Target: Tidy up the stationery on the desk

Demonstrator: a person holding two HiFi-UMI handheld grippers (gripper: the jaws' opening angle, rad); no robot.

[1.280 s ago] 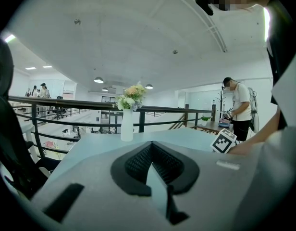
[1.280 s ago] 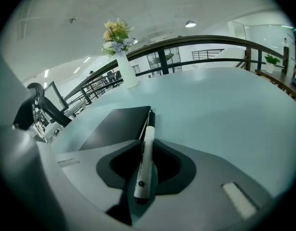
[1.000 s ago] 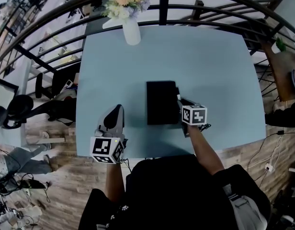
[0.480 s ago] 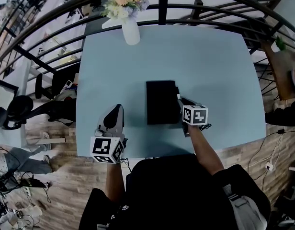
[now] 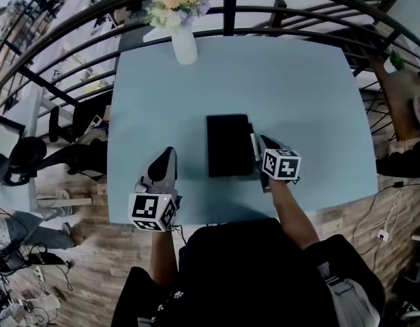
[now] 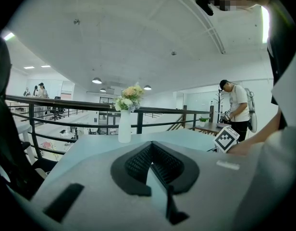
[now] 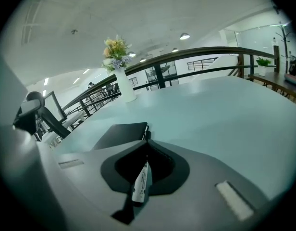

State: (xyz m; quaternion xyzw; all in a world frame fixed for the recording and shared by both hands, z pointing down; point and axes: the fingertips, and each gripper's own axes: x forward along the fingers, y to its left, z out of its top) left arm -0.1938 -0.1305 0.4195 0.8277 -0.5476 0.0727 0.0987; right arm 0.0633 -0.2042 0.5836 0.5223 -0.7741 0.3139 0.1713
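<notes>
A black notebook (image 5: 228, 145) lies flat in the middle of the light blue table (image 5: 298, 94). My right gripper (image 5: 258, 144) sits just off the notebook's right edge, shut on a white pen (image 5: 252, 143). In the right gripper view the pen (image 7: 141, 178) with its printed barrel stands pinched between the jaws, its dark end pointing toward the notebook (image 7: 121, 134). My left gripper (image 5: 165, 163) rests near the table's front left edge, shut with nothing in it; its jaws meet in the left gripper view (image 6: 155, 170).
A white vase of flowers (image 5: 185, 43) stands at the table's far edge, by a dark railing (image 5: 292, 16). It also shows in both gripper views (image 6: 124, 126) (image 7: 124, 88). A person (image 6: 238, 107) stands at a distant desk.
My right gripper has edged slightly to the right with the pen. The left gripper and the notebook have stayed where they were.
</notes>
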